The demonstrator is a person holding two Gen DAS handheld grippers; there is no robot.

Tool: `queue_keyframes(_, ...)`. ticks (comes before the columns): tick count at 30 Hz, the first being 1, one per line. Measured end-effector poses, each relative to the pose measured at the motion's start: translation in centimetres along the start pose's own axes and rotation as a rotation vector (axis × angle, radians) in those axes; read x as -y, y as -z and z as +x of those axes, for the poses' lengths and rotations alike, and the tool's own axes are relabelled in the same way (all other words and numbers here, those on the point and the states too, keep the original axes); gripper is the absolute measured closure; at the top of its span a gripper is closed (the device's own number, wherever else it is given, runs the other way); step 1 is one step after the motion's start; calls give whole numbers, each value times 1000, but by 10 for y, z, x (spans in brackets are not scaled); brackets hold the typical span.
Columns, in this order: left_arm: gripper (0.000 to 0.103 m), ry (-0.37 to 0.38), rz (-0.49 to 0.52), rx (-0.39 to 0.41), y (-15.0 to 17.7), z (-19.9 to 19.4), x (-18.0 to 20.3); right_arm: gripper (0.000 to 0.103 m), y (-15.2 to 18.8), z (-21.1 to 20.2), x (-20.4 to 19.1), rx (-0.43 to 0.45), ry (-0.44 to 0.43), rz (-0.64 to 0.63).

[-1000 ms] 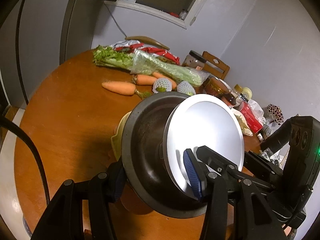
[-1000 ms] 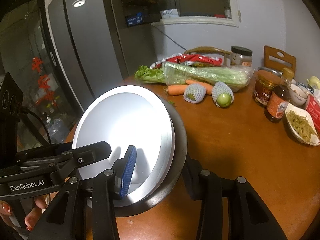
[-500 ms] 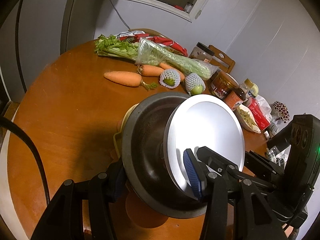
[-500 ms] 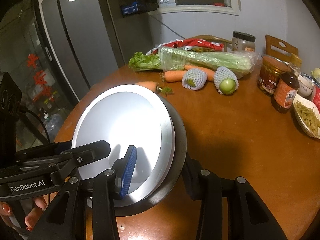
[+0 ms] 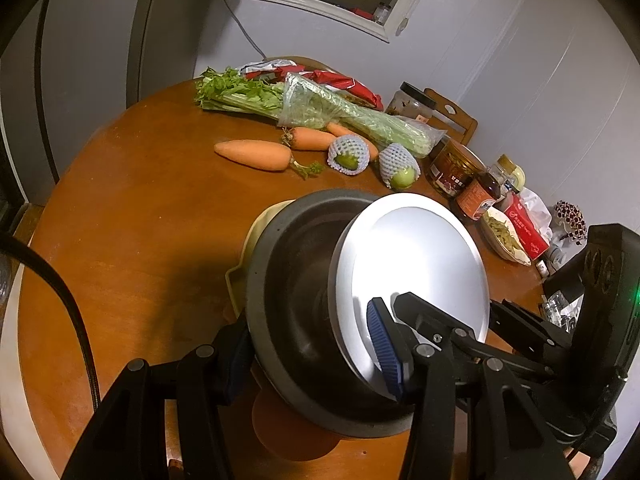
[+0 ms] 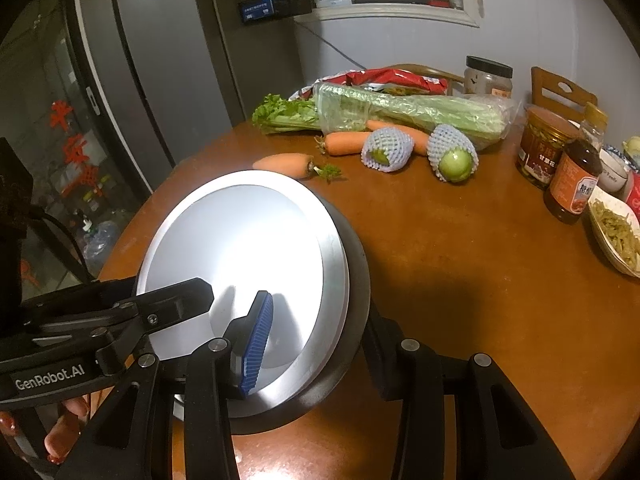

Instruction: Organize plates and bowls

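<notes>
A stack of dishes is held tilted on edge above the round wooden table (image 5: 132, 216): a white plate (image 5: 416, 264) nested in a dark grey plate (image 5: 296, 280), with a pale yellow dish (image 5: 244, 264) behind. My left gripper (image 5: 312, 344) is shut across the stack's lower rim. My right gripper (image 6: 316, 336) is shut on the same stack, white plate (image 6: 244, 252) and dark plate (image 6: 356, 280), from the other side. Each gripper shows in the other's view.
At the table's far side lie bagged celery (image 6: 408, 110), carrots (image 5: 256, 154), two net-wrapped fruits (image 6: 386, 148), jars (image 6: 540, 144), a sauce bottle (image 6: 574, 182) and a dish of vegetables (image 6: 614, 232). A fridge (image 6: 140, 80) stands left; a chair (image 6: 562, 88) behind.
Both grippers have carried the stack farther over the table and lower; the vegetables and jars appear closer. The grip on the stack is unchanged.
</notes>
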State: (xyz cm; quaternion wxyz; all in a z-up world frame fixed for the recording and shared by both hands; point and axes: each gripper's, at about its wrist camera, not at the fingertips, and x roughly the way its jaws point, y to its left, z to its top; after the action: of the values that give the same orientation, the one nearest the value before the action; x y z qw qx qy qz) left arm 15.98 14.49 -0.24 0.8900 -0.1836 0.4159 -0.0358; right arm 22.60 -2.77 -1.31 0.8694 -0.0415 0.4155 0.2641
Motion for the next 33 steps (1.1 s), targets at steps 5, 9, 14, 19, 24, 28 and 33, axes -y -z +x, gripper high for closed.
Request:
queue_keyframes(5,50,0,6,9,0,-2,0,58,0,3,-1,-1,18,-9)
queue_keyframes(9,49,-1,8,12,0,-3,0,58,0,3,-1,-4,28,-12)
queue_keyframes(14,49,2,13,19,0,-9,-1,54,0,2,-3,-7,37,-21)
queue_keyframes(19,49,-14,18,34,0,-16,-1,50,-2,0,-2,0,34,-17)
queue_keyframes(24,48,-32,19,58,2,-25,-3,46,-3,-4,-4,21,37,-18)
queue_keyframes(28,47,-49,8,80,2,-35,-7,43,-4,-8,-5,39,46,-23)
queue_keyframes(33,46,-70,-40,114,1,-49,-24,42,-3,-13,-1,53,47,-4)
